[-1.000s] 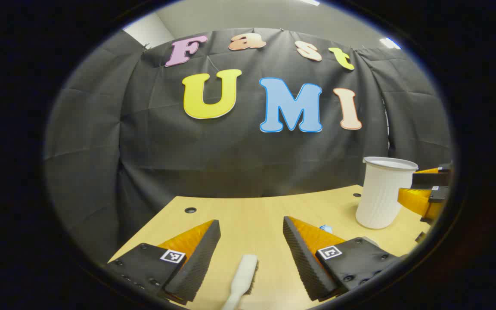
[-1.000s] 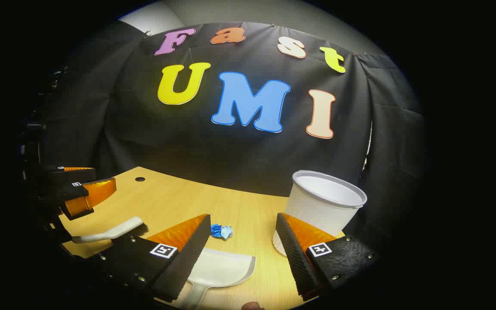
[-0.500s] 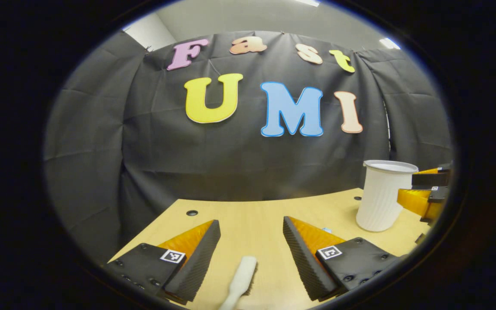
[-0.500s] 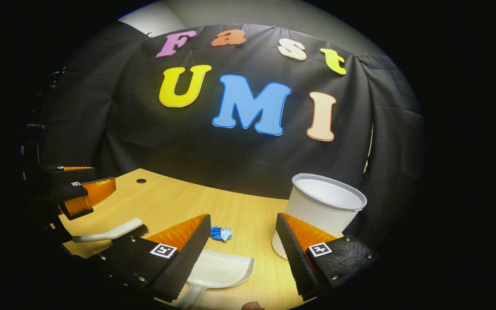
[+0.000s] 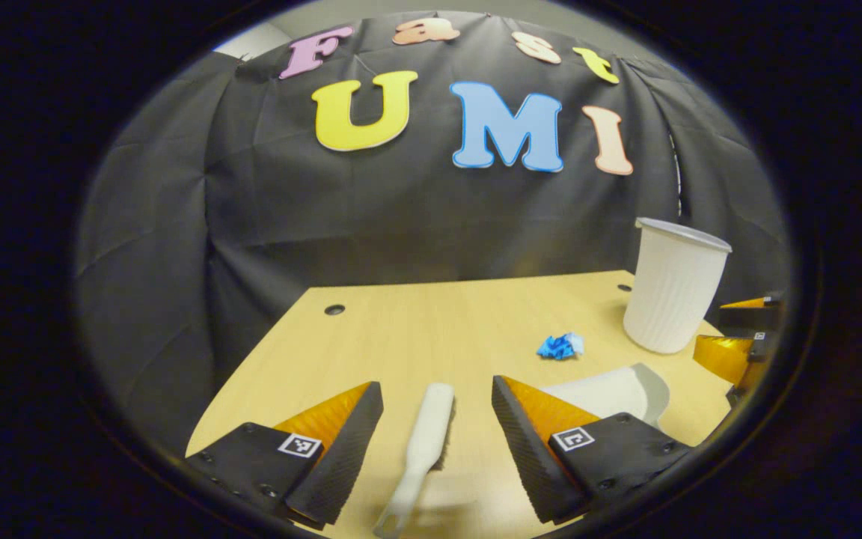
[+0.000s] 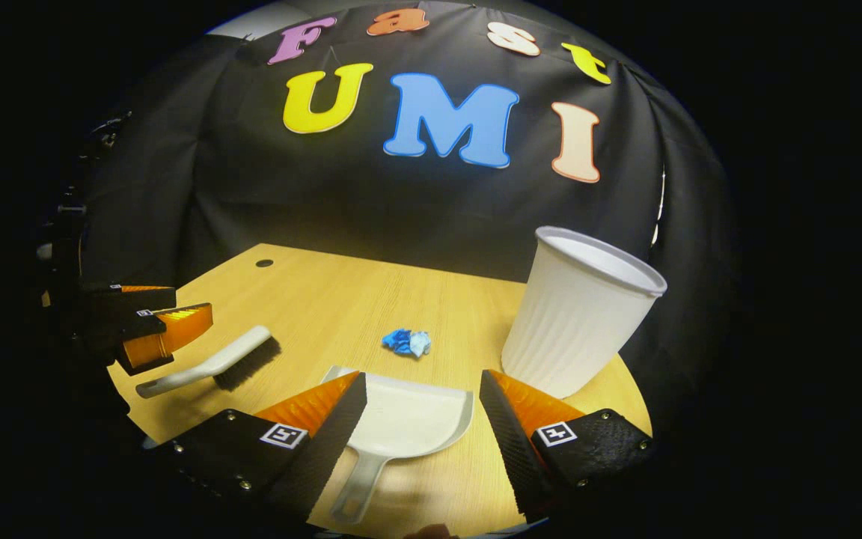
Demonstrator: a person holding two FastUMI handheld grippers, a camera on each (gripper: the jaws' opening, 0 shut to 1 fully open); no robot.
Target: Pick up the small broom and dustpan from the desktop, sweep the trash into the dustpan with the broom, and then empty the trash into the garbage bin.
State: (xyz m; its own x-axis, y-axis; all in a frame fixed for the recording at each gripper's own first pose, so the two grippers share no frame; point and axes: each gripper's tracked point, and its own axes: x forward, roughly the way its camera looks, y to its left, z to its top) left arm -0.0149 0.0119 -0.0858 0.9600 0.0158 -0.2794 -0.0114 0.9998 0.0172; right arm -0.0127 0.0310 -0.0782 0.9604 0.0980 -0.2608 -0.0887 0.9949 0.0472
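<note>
A small white broom (image 5: 420,453) lies on the wooden desktop (image 5: 431,322), lengthwise between the fingers of my open left gripper (image 5: 437,412), which hovers above it. In the right gripper view the broom (image 6: 214,363) with dark bristles lies at the left. The white dustpan (image 6: 405,423) rests flat, its handle toward me, between the fingers of my open right gripper (image 6: 423,400). The dustpan (image 5: 614,389) also shows at the right of the left gripper view. A crumpled blue scrap of trash (image 6: 407,342) (image 5: 560,346) lies just beyond the pan. A white ribbed bin (image 6: 581,311) (image 5: 674,284) stands upright at the right.
The desktop (image 6: 341,292) ends at the black cloth wall behind; a cable hole (image 5: 334,309) sits near its far left corner. The other gripper (image 6: 154,329) hangs at the left of the right gripper view, and at the right edge of the left gripper view (image 5: 738,337).
Both grippers have risen and tipped downward, so more of the desk shows. The whole broom, the dustpan and the blue scrap are now in full sight. Nothing on the desk has moved.
</note>
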